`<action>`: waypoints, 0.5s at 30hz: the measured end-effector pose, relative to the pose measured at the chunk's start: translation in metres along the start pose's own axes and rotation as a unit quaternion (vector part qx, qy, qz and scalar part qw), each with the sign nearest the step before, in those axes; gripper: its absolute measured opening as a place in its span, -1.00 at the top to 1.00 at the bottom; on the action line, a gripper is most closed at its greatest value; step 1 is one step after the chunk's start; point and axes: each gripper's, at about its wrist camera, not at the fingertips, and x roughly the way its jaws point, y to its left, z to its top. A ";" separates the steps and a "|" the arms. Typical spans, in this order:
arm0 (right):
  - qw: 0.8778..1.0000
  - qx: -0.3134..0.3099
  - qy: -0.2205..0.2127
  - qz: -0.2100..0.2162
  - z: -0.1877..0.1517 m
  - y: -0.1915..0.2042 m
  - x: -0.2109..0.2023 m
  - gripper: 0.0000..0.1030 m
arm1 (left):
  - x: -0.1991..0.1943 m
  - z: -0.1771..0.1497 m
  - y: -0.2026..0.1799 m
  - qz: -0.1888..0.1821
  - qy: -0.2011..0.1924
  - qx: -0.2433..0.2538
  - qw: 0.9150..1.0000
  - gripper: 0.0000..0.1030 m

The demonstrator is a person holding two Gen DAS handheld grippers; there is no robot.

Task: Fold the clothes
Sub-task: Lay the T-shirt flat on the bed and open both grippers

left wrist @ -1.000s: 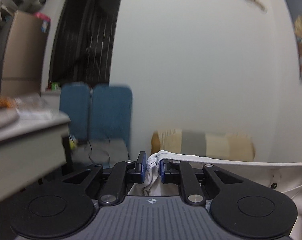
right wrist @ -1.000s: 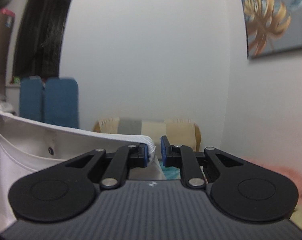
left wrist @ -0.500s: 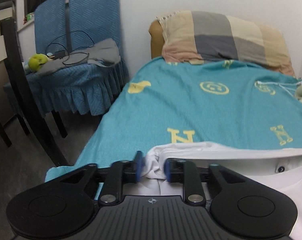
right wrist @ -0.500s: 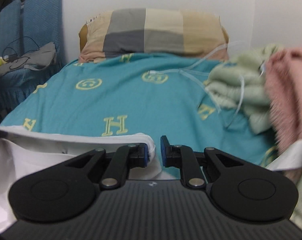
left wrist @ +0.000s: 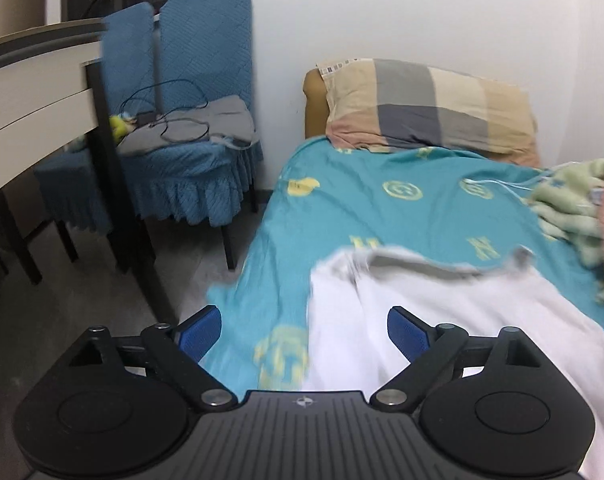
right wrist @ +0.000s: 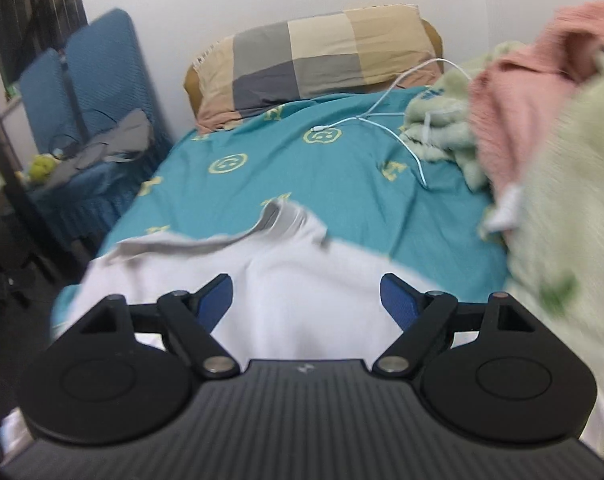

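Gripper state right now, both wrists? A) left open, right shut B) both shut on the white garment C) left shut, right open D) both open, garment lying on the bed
D: the left gripper and right gripper both have their blue pads spread wide, and the white garment lies loose on the teal bedsheet.

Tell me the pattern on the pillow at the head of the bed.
The checked fabric pillow has large beige, grey and pinkish squares, clearest in the right wrist view.

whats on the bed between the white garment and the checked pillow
Mostly bare teal bedsheet between the white garment and checked pillow; the right wrist view shows a white cable crossing its right side.
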 end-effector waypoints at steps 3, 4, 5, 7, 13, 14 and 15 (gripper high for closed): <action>1.000 0.008 0.002 0.017 -0.029 0.010 -0.066 -0.60 | -0.061 -0.025 0.013 -0.012 0.008 -0.013 1.000 -0.78; 1.000 -0.001 0.004 0.019 -0.038 0.015 -0.087 -0.60 | -0.068 -0.035 0.020 -0.009 0.022 -0.021 0.999 -0.78; 1.000 -0.013 0.005 0.017 -0.046 0.020 -0.107 -0.60 | -0.075 -0.044 0.027 -0.006 0.036 -0.028 0.999 -0.77; 0.999 -0.030 0.000 0.016 -0.060 0.026 -0.146 -0.60 | -0.089 -0.063 0.041 -0.001 0.064 -0.042 0.997 -0.73; 0.998 0.035 0.000 0.056 -0.103 0.011 -0.214 -0.60 | -0.132 -0.120 0.083 0.016 0.148 -0.085 0.985 -0.59; 0.997 0.049 0.008 0.054 -0.108 0.008 -0.214 -0.60 | -0.140 -0.129 0.090 0.019 0.162 -0.092 0.982 -0.59; 0.997 0.062 0.020 0.050 -0.113 0.005 -0.211 -0.60 | -0.147 -0.139 0.097 0.022 0.176 -0.099 0.979 -0.59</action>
